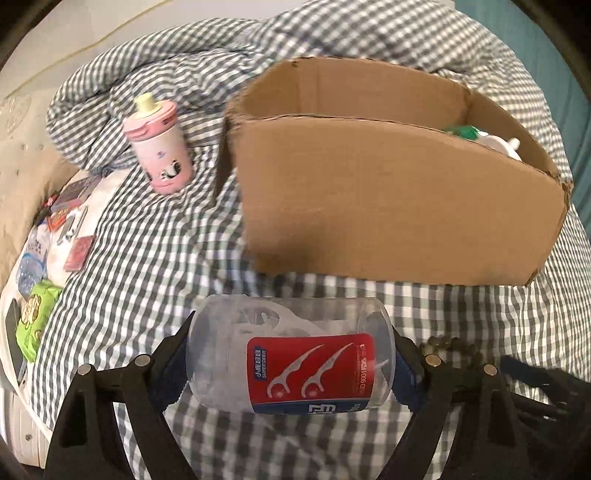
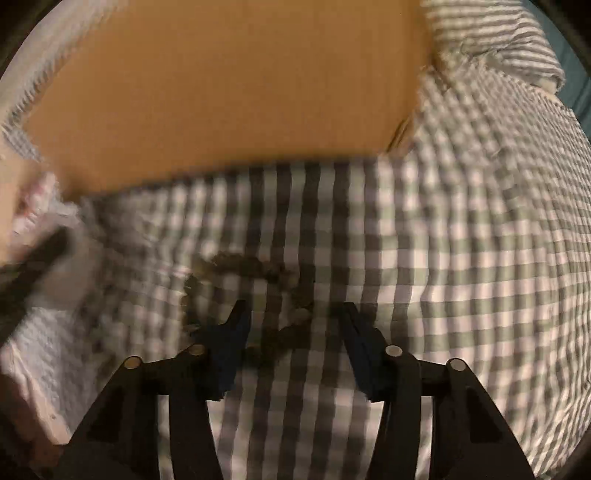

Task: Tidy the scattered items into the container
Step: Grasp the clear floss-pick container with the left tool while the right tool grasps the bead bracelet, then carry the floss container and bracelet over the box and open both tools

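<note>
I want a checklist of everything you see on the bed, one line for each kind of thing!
Surface: a bed under a grey-and-white checked quilt, rumpled behind the box.
Job's things: a cardboard box, open on top, with green and white things inside; a clear floss pick jar with a red label; a pink cup lying left of the box; a dark bead bracelet on the quilt.
Clutter: small packets and a green pouch at the bed's left edge.
Grippers: left gripper is shut on the jar; right gripper is open over the bracelet.
Cables: nothing seen.
Surroundings: a teal wall at top right.
</note>
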`<state>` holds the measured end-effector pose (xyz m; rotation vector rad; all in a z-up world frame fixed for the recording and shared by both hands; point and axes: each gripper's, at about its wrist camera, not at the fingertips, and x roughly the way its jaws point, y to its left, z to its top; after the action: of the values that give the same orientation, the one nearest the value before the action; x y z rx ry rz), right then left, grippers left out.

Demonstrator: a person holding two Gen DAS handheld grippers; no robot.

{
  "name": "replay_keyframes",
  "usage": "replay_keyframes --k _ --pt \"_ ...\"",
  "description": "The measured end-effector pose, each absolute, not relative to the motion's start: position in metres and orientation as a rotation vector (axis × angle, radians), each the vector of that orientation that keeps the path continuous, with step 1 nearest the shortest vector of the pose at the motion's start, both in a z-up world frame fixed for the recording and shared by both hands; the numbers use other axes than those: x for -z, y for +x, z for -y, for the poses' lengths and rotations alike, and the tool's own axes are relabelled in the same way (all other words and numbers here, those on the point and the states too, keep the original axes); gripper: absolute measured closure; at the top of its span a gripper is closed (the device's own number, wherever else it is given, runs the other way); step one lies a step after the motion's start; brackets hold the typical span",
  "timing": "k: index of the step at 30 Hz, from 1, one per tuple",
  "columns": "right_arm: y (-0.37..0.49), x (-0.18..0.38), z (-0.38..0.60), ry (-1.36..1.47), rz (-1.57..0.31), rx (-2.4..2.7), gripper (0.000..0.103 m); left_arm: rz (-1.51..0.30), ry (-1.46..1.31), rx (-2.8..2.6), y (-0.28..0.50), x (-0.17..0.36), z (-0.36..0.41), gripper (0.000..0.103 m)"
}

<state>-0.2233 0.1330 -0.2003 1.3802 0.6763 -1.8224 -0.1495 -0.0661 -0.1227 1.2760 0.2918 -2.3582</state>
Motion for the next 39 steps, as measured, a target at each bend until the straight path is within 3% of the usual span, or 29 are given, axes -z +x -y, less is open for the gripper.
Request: replay_keyframes --k 2,3,4,12,22,39 --pt "-0.217 0.200 -0.130 1.346 -0.726 1.846 0.060 -0.298 1.288 2.351 -0.150 0.126 0.074 0.014" --pt "-0.213 0.196 -0.130 1.329 -0.749 1.852 0.088 -0.305 1.289 2.349 -0.146 0.124 0.071 0.014" --pt "-0.212 0.193 -0.132 1.330 -0.734 1.843 0.092 -0.311 1.290 2.346 -0.146 0.126 0.074 0.014" --pt "-0.201 0.134 -0.166 1.235 -0.629 1.889 0.092 -0.281 1.293 2.373 -0.132 0.116 0.060 0.014" --pt "-0.182 0.054 -0.180 1.073 -0.512 1.910 0.092 -0.230 1.194 2.443 -0.113 0.067 0.044 0.014" --pt "-0.194 0.020 -0.163 1.050 -0.444 1.873 0.092 -0.163 1.156 2.508 -0.128 0.036 0.033 0.014"
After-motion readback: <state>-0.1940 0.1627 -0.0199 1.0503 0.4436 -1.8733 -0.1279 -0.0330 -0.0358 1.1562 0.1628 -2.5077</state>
